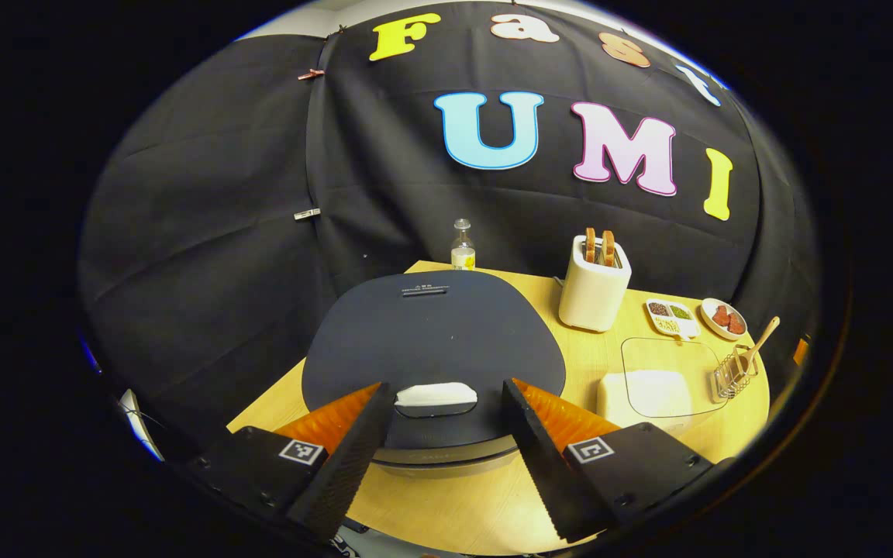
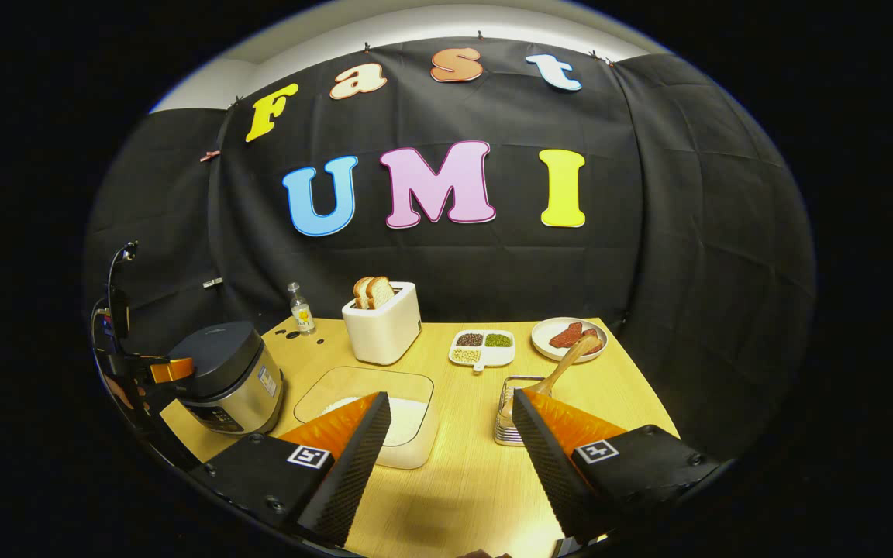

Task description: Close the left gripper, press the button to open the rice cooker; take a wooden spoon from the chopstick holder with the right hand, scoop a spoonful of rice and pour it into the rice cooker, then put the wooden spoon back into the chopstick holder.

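The rice cooker [image 1: 431, 333] has a dark lid that lies shut, with a white button [image 1: 436, 394] at its front edge. My left gripper [image 1: 446, 385] hovers open just above the lid, one finger on each side of the button. In the right gripper view the cooker [image 2: 229, 380] stands at the far left with the left gripper [image 2: 174, 370] at its front. My right gripper [image 2: 450, 397] is open and holds nothing. The wooden spoon [image 2: 567, 360] leans in the wire chopstick holder [image 2: 510, 415] beyond its right finger. A clear lidded box of rice [image 2: 373, 411] sits behind its left finger.
A white toaster [image 2: 383, 325] with bread, a small bottle [image 2: 301, 308], a divided dish of beans [image 2: 483, 346] and a plate of meat [image 2: 569, 335] line the back of the wooden table [image 2: 454, 496]. Black cloth walls the booth.
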A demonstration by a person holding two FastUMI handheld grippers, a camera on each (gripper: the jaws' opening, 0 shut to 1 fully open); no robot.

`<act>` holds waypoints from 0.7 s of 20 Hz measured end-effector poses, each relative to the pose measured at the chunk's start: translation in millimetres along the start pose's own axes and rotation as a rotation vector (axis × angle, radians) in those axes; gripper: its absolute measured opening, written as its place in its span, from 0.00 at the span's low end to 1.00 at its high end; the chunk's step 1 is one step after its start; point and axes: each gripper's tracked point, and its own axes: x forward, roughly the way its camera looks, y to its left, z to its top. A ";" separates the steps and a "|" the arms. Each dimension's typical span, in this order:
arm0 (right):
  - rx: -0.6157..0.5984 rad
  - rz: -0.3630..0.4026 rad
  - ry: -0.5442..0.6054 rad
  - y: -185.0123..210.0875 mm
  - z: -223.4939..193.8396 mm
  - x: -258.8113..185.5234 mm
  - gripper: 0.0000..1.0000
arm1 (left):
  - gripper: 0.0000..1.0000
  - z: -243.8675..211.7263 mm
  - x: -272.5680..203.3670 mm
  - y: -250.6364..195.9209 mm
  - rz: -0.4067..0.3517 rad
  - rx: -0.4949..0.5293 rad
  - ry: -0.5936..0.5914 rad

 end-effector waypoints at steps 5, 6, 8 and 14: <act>-0.001 0.035 0.011 -10.7 -4.7 5.8 0.98 | 0.99 3.3 -2.0 -1.1 -0.013 0.005 -0.039; -0.001 0.032 0.005 -14.6 -3.4 8.0 0.99 | 0.99 1.0 -5.8 -3.9 -0.013 0.001 -0.035; -0.009 0.035 -0.014 -21.2 0.2 13.8 0.99 | 0.94 15.2 -22.3 -6.3 0.013 -0.010 -0.101; -0.065 0.037 -0.101 -35.7 32.8 7.8 0.99 | 0.95 92.7 -114.1 -70.5 -0.076 0.052 -0.402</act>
